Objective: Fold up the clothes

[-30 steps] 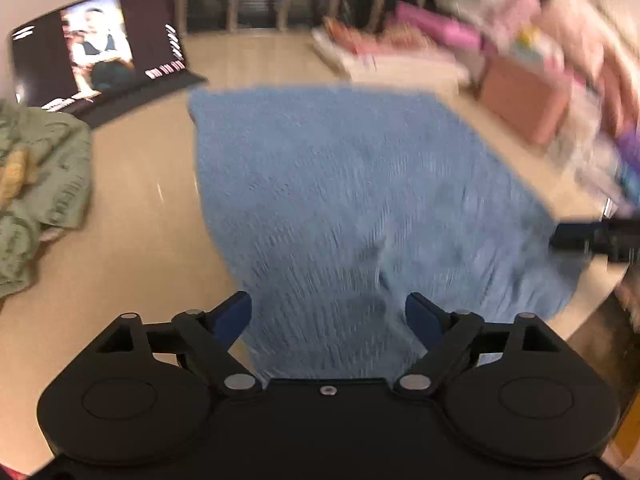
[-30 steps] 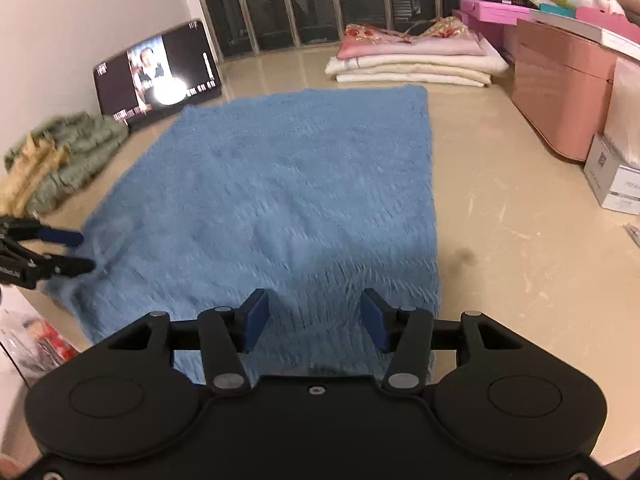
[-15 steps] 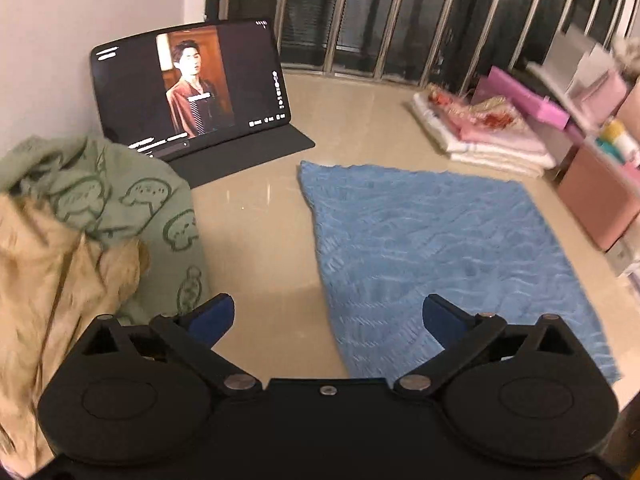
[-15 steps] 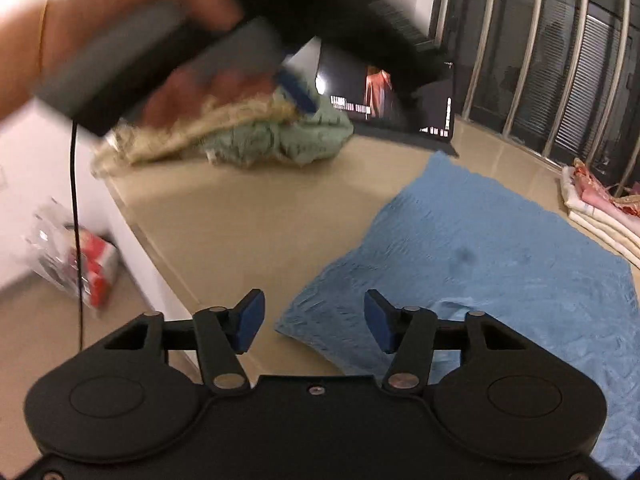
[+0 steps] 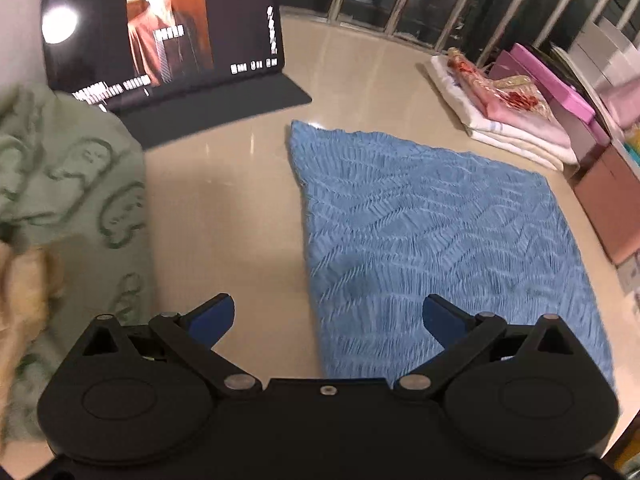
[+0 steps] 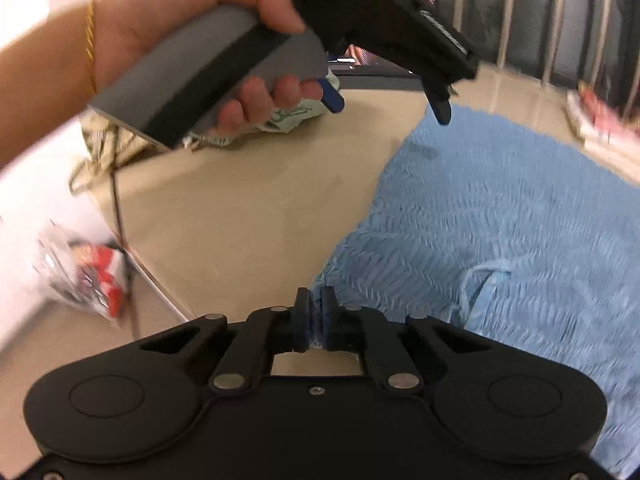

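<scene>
There is a bare strip of desk between the green cloth pile on my left and the blue cloth; my hand-held gripper could pass there. The tablet blocks the far end. Folded cloths and a pink box crowd the right side.

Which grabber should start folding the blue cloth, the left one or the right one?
Probably the right. The right gripper is already pinched shut on the near corner of the blue cloth. The left gripper is wide open, holds nothing, and sits up off the table.
</scene>
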A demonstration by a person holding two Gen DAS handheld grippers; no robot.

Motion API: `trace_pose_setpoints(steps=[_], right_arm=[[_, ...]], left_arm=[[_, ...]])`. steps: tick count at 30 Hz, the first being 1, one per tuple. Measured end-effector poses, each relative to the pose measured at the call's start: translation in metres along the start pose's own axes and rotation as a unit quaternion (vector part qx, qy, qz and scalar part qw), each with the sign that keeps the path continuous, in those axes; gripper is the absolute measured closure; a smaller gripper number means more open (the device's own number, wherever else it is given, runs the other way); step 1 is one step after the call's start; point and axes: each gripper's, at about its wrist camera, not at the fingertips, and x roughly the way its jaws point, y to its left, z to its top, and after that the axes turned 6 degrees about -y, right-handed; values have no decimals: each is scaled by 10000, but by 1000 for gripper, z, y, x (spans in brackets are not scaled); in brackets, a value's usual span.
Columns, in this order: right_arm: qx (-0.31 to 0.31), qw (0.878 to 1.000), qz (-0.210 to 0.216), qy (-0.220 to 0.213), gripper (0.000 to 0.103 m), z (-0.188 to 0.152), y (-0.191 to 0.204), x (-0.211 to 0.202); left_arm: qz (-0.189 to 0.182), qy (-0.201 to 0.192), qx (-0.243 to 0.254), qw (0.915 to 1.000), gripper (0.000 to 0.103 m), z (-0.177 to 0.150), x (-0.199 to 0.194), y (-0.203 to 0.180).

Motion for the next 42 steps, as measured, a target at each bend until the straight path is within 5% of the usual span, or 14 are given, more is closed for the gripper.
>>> trace_pose_setpoints(steps=[4, 8, 14, 21, 24, 28, 37, 42], right_arm=[[757, 9954, 474, -338, 100, 8, -24, -15], [1285, 9836, 946, -844, 100, 24, -50, -41], [1557, 9738, 1229, -1109, 100, 25, -75, -60], [1816, 9681, 1449, -934, 100, 15, -89, -57], [1790, 9679, 1527, -888, 100, 13, -88, -55], [1780, 9670, 1610, -850, 100, 13, -89, -52], [1884, 9638, 1600, -1000, 100, 10, -94, -63], [2496, 9406, 1714, -1534, 100, -4, -121, -91]], left_arm=[[-131, 282, -479, 9984, 2, 17, 33, 7], [-139, 148, -715, 9972, 2, 35, 54, 6], [306, -49, -237, 9992, 6, 62, 85, -10], [942, -292, 737, 9924, 45, 74, 102, -28], [878, -355, 508, 9942, 72, 77, 98, -23], [655, -297, 248, 9971, 95, 79, 97, -15], [653, -427, -21, 9969, 98, 112, 71, -51], [315, -416, -129, 9986, 98, 138, 52, -108]])
